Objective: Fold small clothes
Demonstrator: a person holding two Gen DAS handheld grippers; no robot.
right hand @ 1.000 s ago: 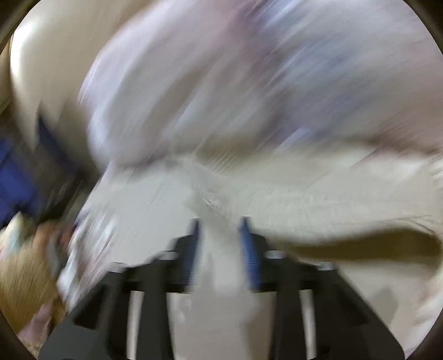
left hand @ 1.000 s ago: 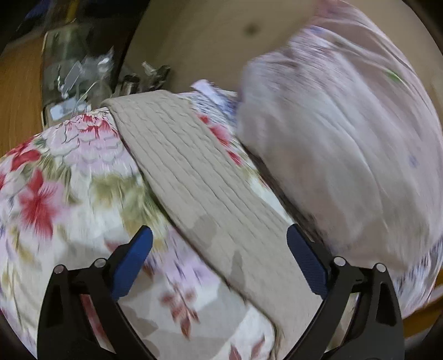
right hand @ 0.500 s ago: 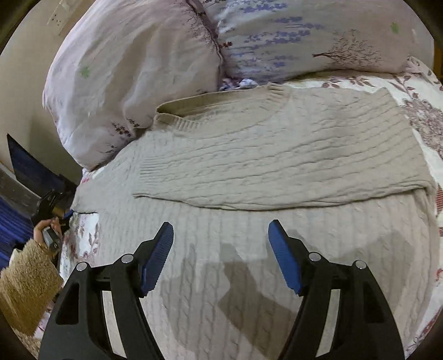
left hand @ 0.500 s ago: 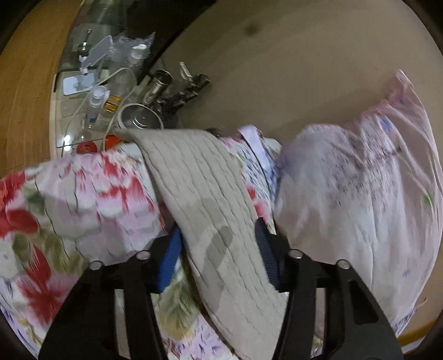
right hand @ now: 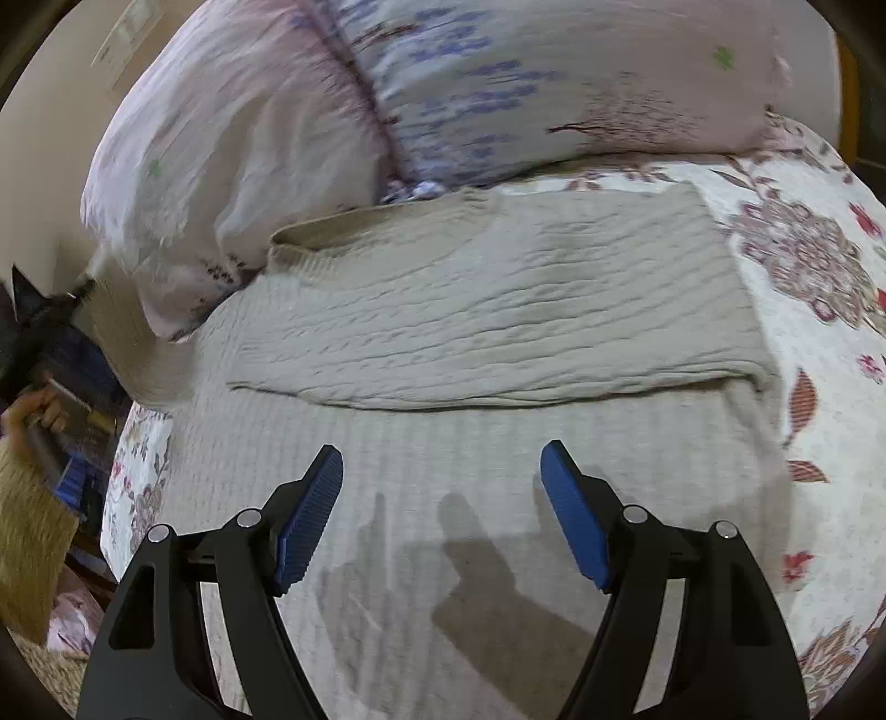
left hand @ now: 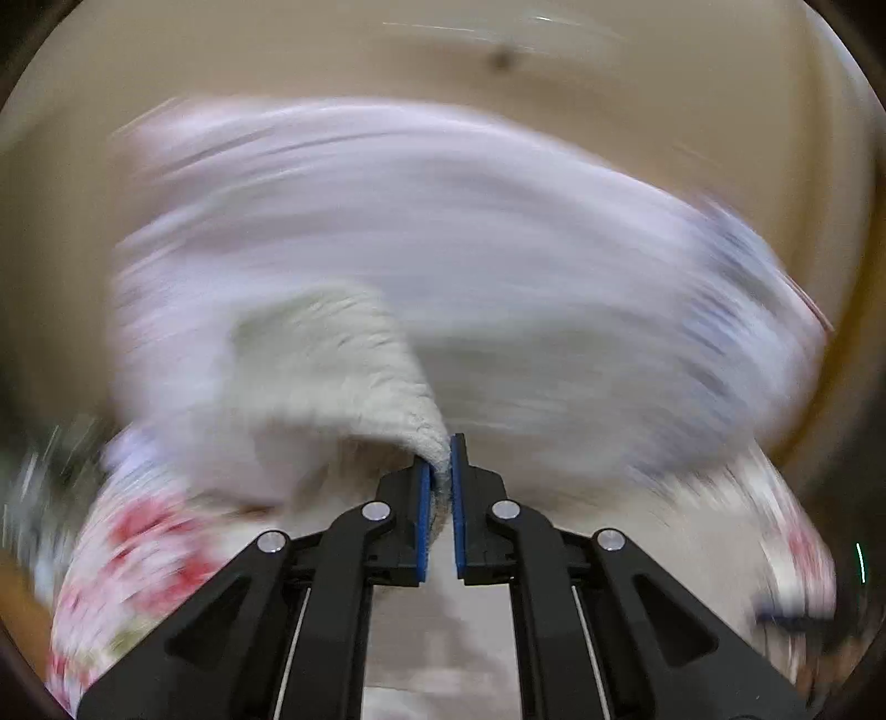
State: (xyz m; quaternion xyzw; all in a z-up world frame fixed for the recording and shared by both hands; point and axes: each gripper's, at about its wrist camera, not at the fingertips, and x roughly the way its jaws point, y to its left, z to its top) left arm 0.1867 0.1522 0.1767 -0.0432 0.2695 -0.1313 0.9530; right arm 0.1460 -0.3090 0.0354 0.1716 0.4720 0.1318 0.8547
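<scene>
A beige cable-knit sweater (right hand: 498, 310) lies on the floral bedspread (right hand: 819, 387), one sleeve folded across its body. My right gripper (right hand: 443, 487) is open and empty, hovering over the sweater's lower part. My left gripper (left hand: 438, 471) is shut on the sweater's other sleeve (left hand: 343, 365) and holds it lifted; that view is heavily motion-blurred. In the right wrist view this sleeve (right hand: 138, 354) is drawn out at the left edge towards the hand holding the left gripper.
Two pale floral pillows (right hand: 387, 83) lie at the head of the bed, just behind the sweater's collar. A beige wall (left hand: 443, 50) is behind them. The bed edge and floor clutter (right hand: 72, 487) are at the left.
My left gripper has closed on the sleeve and swung it up and across fast, towards the pillows. My right gripper has stayed open over the sweater, shifting slightly.
</scene>
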